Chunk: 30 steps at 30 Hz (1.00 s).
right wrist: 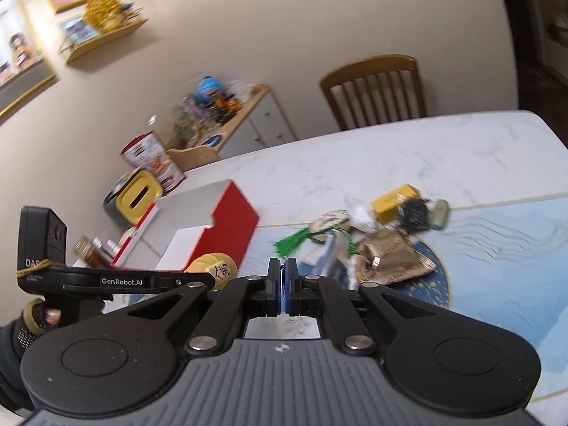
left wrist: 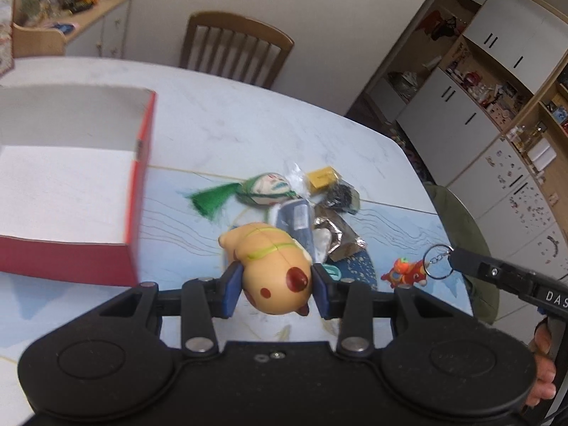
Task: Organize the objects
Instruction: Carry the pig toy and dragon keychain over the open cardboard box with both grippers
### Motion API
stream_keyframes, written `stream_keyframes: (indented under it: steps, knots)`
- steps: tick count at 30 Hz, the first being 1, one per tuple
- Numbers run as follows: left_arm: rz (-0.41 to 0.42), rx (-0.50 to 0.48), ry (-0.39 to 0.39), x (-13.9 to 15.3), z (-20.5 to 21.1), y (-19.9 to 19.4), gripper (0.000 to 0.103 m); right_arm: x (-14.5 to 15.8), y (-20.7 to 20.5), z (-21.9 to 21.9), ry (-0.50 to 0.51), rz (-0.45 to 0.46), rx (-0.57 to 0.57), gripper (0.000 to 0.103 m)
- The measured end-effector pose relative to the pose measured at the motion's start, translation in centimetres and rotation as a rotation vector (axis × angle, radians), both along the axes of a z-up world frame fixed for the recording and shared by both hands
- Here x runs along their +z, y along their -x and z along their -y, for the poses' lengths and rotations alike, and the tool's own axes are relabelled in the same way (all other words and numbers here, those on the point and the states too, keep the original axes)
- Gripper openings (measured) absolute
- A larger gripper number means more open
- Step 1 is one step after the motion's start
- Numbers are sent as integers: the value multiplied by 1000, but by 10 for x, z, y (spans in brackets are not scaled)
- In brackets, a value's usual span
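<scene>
White marble counter (left wrist: 220, 106), red box (left wrist: 140, 191) near its left edge. Your left gripper (left wrist: 277, 284) clamps tan toy (left wrist: 273, 266). Right gripper (right wrist: 283, 284) fingers pinched on keychain ring (left wrist: 438, 261), orange charm (left wrist: 404, 271) dangling.

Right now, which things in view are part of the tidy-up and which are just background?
In play: tan toy in left gripper; orange keychain in right gripper; red box; green tassel charm; yellow packet; foil wrapper.

Background: chair; sideboard; cabinets.

Home dining room: marble table (left wrist: 220, 113), wooden chair (left wrist: 234, 49), cluttered sideboard (right wrist: 227, 120), cupboards (left wrist: 497, 81).
</scene>
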State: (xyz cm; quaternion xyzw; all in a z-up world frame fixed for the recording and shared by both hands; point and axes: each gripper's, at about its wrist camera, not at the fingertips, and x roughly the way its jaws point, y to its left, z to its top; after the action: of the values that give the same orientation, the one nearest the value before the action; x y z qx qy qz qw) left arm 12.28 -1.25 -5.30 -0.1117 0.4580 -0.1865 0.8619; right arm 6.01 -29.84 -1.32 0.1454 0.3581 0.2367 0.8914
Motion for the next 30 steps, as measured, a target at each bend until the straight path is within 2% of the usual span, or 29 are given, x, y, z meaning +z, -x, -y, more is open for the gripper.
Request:
stream_keyframes:
  steps: [8,15,22,30]
  knots:
    - [41,26,-24,24,-29,7,39,29,-11,-54,23,66,96,1]
    - [64,30,-25,35,-72,-14,39,40,-43,-118,25,79,136,1]
    - [70,50,-60,32,-130,-46,39,34,-81,-190,53,65,167,1]
    - [25,60,-117,10,-178,-81,39,15,-113,-268,87,35,220,1]
